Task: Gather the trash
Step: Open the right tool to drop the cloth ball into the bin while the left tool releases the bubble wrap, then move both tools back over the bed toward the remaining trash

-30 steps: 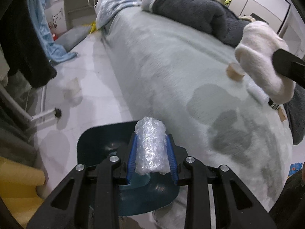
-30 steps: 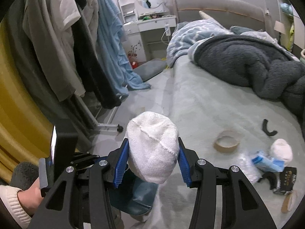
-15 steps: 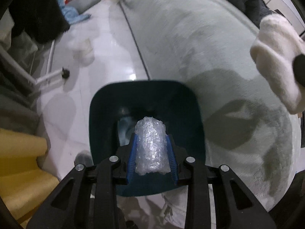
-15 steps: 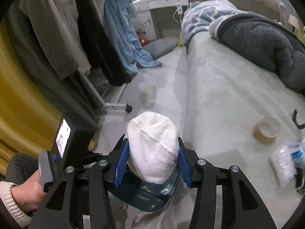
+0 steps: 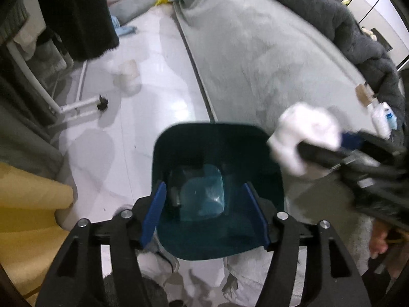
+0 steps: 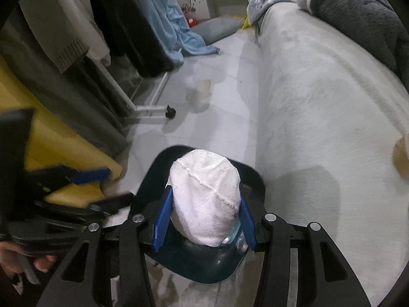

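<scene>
A dark teal trash bin (image 5: 273, 179) stands on the floor beside the bed; its rim also shows in the right wrist view (image 6: 255, 179). My left gripper (image 5: 204, 212) is open and empty over the bin's mouth. Clear plastic wrap (image 5: 204, 194) lies at the bottom of the bin. My right gripper (image 6: 203, 221) is shut on a white cloth wad (image 6: 204, 194) and holds it over the bin. The wad also shows in the left wrist view (image 5: 306, 138), at the bin's right rim. More trash (image 5: 381, 117) lies on the bed at far right.
The grey-green bed (image 6: 319, 102) runs along the right with a dark blanket (image 5: 332, 20) on it. A clothes rack foot (image 6: 153, 110) and hanging clothes (image 6: 143, 20) stand left. A yellow curtain (image 5: 28, 209) hangs at lower left. A tape roll (image 6: 401, 153) lies on the bed.
My left gripper opened and the plastic wrap dropped into the bin. My right gripper has moved down and left with the white wad, now over the bin.
</scene>
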`<move>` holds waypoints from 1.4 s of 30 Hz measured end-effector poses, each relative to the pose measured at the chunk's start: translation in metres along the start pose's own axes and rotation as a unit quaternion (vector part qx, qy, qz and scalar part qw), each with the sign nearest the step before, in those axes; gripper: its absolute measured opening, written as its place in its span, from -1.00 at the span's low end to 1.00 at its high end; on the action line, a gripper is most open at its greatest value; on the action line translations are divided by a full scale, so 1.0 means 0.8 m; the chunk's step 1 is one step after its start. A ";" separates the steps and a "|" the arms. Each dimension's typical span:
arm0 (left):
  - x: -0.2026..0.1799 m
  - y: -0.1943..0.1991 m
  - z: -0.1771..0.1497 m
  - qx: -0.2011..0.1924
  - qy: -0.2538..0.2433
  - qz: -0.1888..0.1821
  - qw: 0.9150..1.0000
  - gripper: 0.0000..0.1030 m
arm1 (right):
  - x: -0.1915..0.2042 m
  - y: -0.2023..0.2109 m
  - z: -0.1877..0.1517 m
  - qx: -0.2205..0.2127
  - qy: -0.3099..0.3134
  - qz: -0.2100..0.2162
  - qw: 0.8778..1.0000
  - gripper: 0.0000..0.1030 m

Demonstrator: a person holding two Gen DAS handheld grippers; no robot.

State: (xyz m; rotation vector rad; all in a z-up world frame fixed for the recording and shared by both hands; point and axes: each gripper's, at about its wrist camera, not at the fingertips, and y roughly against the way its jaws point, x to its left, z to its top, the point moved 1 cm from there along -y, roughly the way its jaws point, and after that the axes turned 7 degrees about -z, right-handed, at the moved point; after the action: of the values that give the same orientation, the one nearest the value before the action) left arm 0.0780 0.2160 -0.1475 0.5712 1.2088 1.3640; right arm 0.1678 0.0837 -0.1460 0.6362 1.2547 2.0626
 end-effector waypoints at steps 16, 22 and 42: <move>-0.035 0.103 0.021 -0.175 -0.059 -0.011 0.983 0.36 | 0.026 -0.082 -0.034 0.084 0.031 -0.014 0.996 -0.04; -0.053 0.140 0.021 -0.243 -0.091 -0.011 0.966 0.41 | 0.027 -0.087 -0.036 0.096 0.028 -0.008 0.995 0.00; -0.131 0.204 0.014 -0.391 -0.142 -0.050 0.908 0.56 | 0.014 0.021 -0.025 -0.011 0.014 0.012 1.000 0.67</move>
State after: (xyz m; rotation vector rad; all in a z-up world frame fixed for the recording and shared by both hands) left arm 0.0412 0.1552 0.0338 0.1166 0.3788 1.4741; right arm 0.1420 0.0736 -0.1384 0.6173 1.2446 2.1093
